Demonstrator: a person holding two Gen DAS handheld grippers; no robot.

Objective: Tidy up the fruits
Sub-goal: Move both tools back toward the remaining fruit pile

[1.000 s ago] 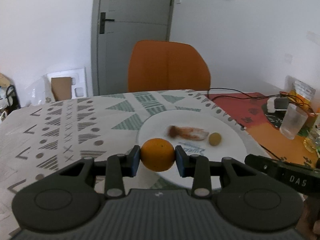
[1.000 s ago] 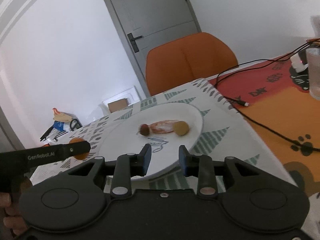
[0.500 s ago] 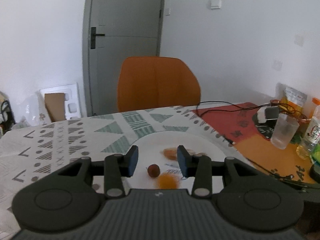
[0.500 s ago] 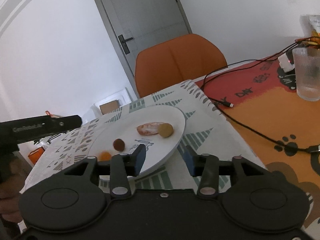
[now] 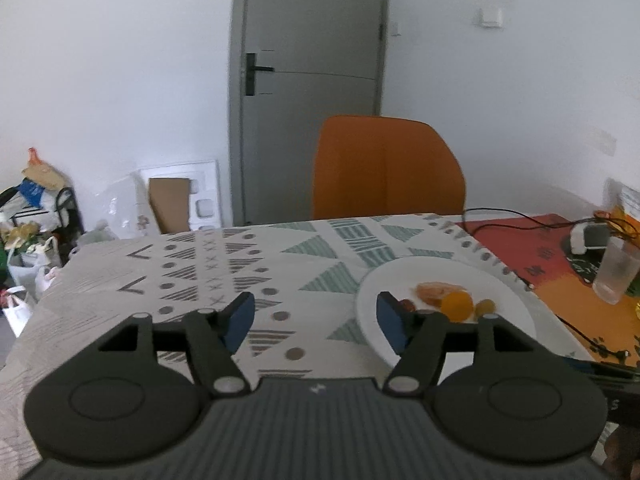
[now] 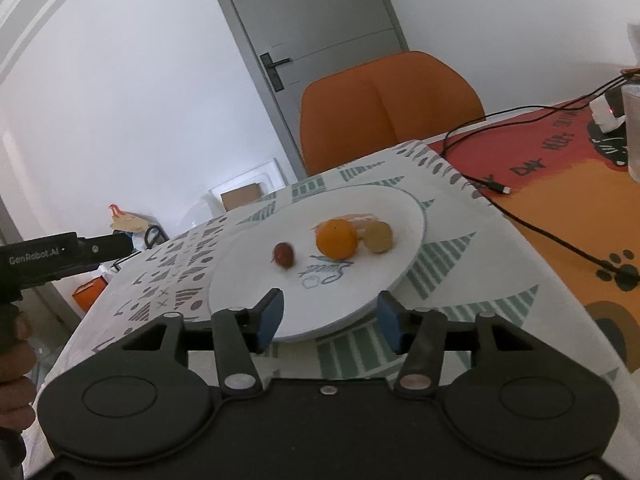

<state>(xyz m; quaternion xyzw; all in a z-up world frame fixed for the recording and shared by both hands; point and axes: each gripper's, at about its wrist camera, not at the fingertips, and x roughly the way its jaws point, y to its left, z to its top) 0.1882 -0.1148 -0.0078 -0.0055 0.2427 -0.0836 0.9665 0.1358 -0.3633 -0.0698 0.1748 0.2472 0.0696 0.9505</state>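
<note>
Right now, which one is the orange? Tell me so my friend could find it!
Look for the big white plate on the patterned tablecloth, in front of the orange chair. The fruits sit together near its middle. The orange is the biggest, roundest and brightest one, between a small dark red fruit and a dull yellow-green fruit.

Orange chair [image 5: 387, 168] at the far side of the worktop [image 5: 180, 280], grey door [image 5: 308, 80] behind it, black cable [image 6: 540, 228] across the mat [image 6: 560, 184] on the right, glass [image 5: 616, 276] far right, cardboard box [image 5: 170, 204] on the floor at left

orange [image 6: 336, 239] on plate [image 6: 248, 280], between date [image 6: 283, 255] and kiwi [image 6: 377, 237]
</note>
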